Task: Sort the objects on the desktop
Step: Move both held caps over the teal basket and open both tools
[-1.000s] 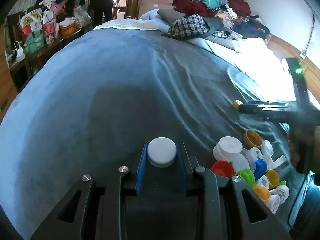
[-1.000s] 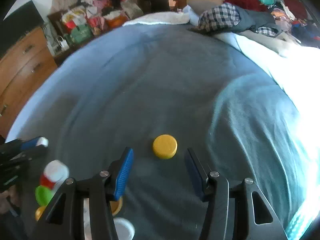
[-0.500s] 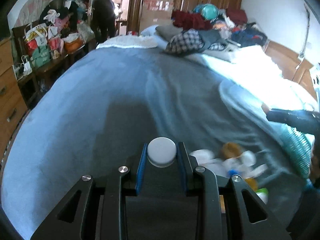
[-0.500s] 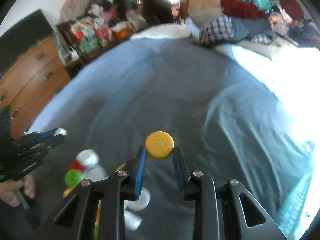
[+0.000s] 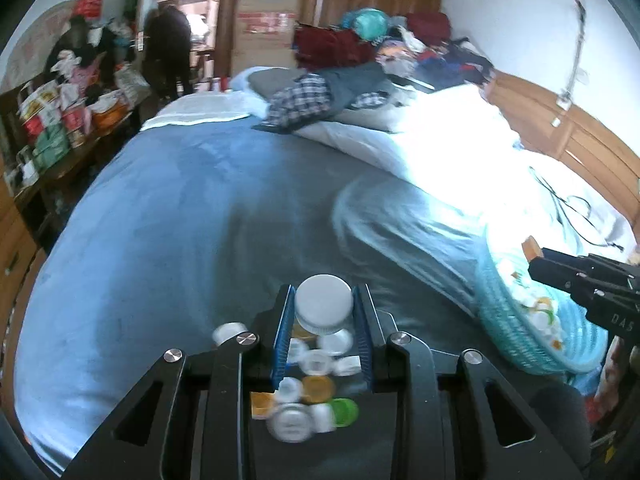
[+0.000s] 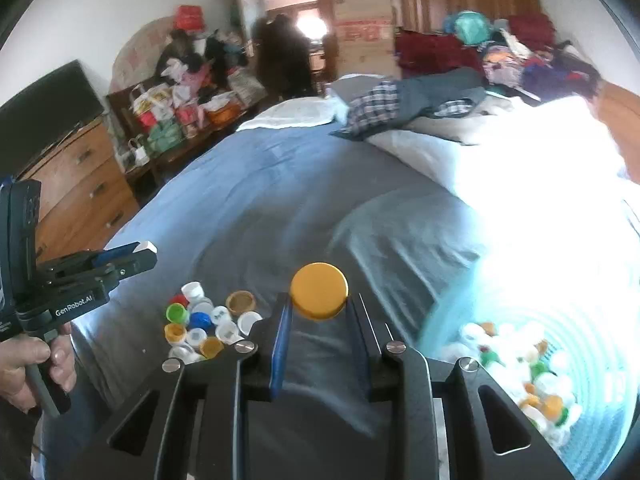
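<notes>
My left gripper [image 5: 323, 304] is shut on a white bottle cap [image 5: 324, 308] and holds it above a pile of loose caps [image 5: 308, 392] on the grey-blue blanket. My right gripper [image 6: 319, 300] is shut on a yellow bottle cap [image 6: 319, 290], lifted off the blanket. The cap pile [image 6: 208, 328] lies to its lower left. A teal woven basket [image 6: 600, 344] with several caps in it sits at the lower right; it also shows in the left wrist view [image 5: 516, 328]. The left gripper [image 6: 138, 258] appears at the left of the right wrist view, the right gripper [image 5: 536, 258] at the right of the left wrist view.
The bed's blanket [image 5: 180, 208] stretches ahead. Pillows and a heap of clothes [image 5: 320, 96] lie at the far end. A wooden dresser [image 6: 80, 184] and cluttered shelves stand to the left. A wooden headboard [image 5: 580, 148] runs along the right.
My right gripper closed on the yellow cap and lifted it towards the basket. My left gripper, still holding the white cap, rose and swung right; the basket came into view.
</notes>
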`<state>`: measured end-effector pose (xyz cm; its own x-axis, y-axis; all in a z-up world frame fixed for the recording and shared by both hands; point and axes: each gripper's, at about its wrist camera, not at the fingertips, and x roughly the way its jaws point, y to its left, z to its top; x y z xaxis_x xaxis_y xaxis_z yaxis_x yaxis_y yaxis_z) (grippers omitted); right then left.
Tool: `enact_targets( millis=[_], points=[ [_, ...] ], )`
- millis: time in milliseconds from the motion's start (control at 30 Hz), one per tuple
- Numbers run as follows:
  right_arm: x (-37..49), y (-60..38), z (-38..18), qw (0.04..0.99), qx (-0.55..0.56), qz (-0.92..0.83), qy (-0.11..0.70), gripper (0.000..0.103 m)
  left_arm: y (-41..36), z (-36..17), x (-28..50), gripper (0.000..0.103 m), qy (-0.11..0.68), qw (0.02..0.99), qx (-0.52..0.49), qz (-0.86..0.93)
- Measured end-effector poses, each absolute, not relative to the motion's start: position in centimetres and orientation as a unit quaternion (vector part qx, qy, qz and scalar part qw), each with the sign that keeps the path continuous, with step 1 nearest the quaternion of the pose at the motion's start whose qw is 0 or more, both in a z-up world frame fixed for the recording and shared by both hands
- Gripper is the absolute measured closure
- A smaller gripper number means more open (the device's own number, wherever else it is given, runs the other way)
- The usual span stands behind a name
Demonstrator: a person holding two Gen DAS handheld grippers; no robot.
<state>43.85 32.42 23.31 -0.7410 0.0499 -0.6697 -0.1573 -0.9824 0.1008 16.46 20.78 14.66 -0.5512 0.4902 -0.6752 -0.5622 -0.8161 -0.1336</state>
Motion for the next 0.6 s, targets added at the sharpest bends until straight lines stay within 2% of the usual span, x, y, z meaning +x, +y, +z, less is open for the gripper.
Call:
enact_targets(
  millis=[600],
  points=[
    [53.0,43.9,26.0,0.155,-0.35,0.916,0.12,0.073,39.9,18.6,23.4,0.078,0.147,0.434,-0.374,0.806]
  ],
)
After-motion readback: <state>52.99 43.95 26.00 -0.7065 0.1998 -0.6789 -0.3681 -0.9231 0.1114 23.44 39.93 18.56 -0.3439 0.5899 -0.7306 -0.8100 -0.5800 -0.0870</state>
